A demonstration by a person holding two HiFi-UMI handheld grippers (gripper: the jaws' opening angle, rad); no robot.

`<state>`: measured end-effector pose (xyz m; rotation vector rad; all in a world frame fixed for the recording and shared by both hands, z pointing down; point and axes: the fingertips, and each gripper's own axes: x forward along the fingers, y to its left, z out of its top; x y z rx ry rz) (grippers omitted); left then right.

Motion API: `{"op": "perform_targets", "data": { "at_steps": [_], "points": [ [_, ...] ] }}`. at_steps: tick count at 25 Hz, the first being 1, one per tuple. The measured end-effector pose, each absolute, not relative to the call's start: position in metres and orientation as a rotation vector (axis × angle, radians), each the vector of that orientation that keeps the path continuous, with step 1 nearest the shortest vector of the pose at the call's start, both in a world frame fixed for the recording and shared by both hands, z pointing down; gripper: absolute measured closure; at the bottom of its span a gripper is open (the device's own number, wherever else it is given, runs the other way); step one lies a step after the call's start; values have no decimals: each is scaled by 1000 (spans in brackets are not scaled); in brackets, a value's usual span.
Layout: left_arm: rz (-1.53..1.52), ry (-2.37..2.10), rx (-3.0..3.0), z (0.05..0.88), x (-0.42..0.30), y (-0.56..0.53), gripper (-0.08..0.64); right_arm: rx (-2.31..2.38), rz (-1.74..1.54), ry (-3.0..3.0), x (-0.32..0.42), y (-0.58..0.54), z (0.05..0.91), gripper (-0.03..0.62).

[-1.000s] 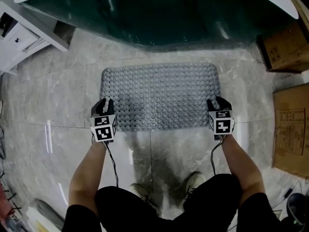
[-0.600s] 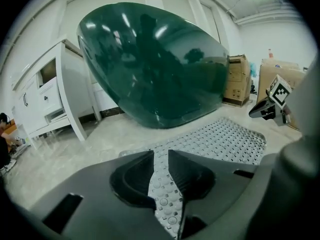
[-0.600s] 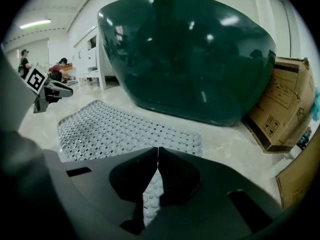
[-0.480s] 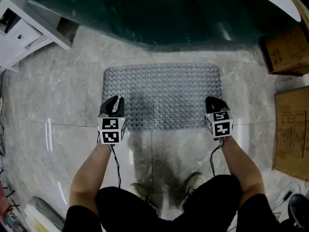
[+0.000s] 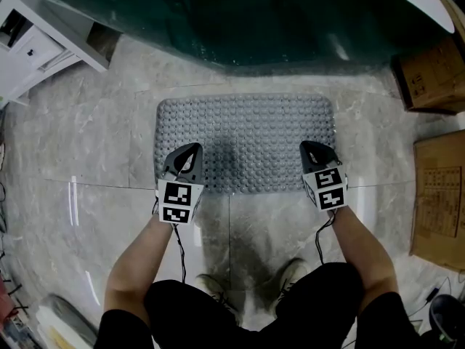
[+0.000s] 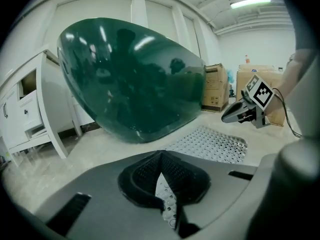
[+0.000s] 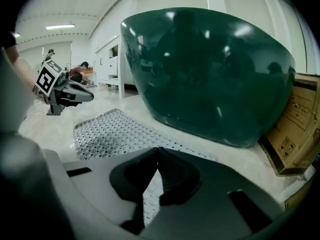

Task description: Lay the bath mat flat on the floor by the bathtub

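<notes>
Grey marble floor [image 5: 87, 137] — white cabinet [image 5: 36, 46] left, cardboard boxes [image 5: 429, 71] right.

A: Where's the bath mat [image 5: 245, 142] sitting?
B: It's lying flat on the marble floor [image 5: 87, 137], its long side running just beside the green bathtub [image 5: 240, 20].
A: Grippers?
B: The left gripper [image 5: 190, 151] and right gripper [image 5: 312, 150] are pointing at the tub, tips overlapping the mat's near edge, one toward each end. Contact isn't showing from up here. Cardboard boxes [image 5: 436, 187] are sitting off to the right.
</notes>
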<state>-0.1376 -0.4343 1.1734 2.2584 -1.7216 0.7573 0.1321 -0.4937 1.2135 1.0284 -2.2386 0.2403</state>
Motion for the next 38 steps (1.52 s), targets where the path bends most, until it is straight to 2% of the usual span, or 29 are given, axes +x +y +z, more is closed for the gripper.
{"op": "perform_targets", "data": {
  "at_steps": [6, 16, 24, 38],
  "points": [
    [724, -1723, 2387, 1139, -115, -429, 543, 990, 171, -2288, 115, -483, 1187, 575],
    [766, -1653, 2490, 1059, -98, -381, 543, 943, 253, -2315, 93, -436, 1112, 575],
    [680, -1615, 2377, 946, -84, -367, 543, 941, 356, -2307, 86, -406, 994, 575],
    [518, -1480, 2382, 695, -64, -337, 543, 955, 387, -2324, 61, -380, 742, 575]
  ]
}}
